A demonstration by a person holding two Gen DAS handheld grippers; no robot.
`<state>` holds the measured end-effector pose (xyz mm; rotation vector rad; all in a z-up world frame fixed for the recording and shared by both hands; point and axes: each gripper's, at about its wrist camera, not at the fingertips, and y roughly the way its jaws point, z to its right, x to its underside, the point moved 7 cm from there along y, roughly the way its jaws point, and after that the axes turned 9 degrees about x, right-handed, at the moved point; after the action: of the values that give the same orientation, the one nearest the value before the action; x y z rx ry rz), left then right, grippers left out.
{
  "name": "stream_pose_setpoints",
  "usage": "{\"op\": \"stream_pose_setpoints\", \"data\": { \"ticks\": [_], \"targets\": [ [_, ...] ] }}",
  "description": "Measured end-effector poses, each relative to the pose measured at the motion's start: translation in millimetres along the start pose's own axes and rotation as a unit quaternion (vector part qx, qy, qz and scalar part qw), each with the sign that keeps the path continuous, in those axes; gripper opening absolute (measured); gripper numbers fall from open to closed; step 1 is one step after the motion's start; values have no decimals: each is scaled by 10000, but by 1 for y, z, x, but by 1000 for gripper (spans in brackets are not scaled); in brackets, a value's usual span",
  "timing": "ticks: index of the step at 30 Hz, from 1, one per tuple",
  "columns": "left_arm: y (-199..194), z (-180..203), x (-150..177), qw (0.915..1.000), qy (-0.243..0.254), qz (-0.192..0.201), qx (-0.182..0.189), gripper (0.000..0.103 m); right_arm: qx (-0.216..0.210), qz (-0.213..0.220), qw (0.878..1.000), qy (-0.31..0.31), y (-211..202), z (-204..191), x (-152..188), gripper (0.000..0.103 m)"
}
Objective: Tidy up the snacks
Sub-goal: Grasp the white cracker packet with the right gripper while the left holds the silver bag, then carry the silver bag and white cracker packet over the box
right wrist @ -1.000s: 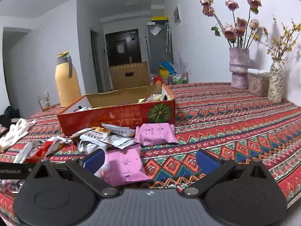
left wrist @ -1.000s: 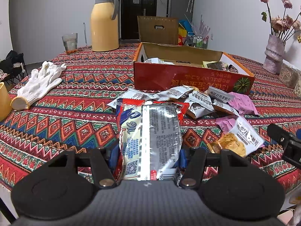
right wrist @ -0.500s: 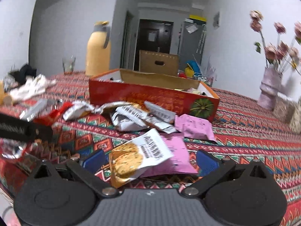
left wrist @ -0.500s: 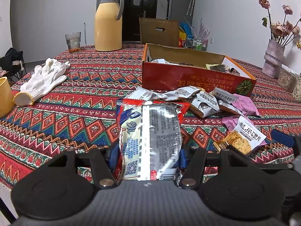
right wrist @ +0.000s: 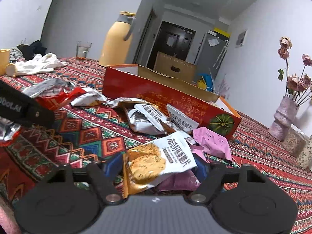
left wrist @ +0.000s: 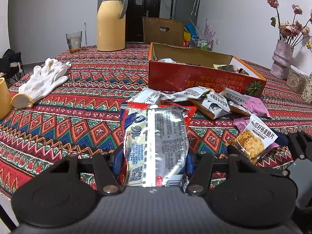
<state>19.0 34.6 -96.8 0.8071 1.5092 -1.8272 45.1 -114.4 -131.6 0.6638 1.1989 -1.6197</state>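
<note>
My left gripper is shut on a silver and red snack packet, which it holds just above the patterned tablecloth. My right gripper has its jaws closing around a white and orange cookie packet that lies on a pink packet. Its pads stand at the packet's edges without visibly squeezing it. In the left wrist view that gripper is at the right with the cookie packet between its fingers. Behind both lies a pile of loose packets, in front of an open red cardboard box with a few packets inside.
White gloves lie at the left, beside a yellow cup. A yellow thermos jug and a glass stand at the back. A vase of dried flowers stands at the right. Another pink packet lies by the box's corner.
My right gripper swung left from the pink packets to the cookie packet, rolled, and narrowed its jaws around it. The left gripper kept its hold and barely moved.
</note>
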Motion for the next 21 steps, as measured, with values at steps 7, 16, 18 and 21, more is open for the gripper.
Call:
{"op": "stream_pose_setpoints", "data": {
  "ticks": [7,16,18,21],
  "targets": [
    [0,0,0,10000,1,5,11,59,-94,57,9999,13,-6,2,-2,16],
    [1,7,-8,10000,59,63,-1,60,-323,264,9980,474,-18,19,-11,14],
    [1,8,-10,9999,79,72,-25,60,-346,330,9972,569,-20,24,-14,14],
    [0,11,-16,9998,114,120,-71,59,-391,404,9961,682,-21,30,-18,14]
  ]
}}
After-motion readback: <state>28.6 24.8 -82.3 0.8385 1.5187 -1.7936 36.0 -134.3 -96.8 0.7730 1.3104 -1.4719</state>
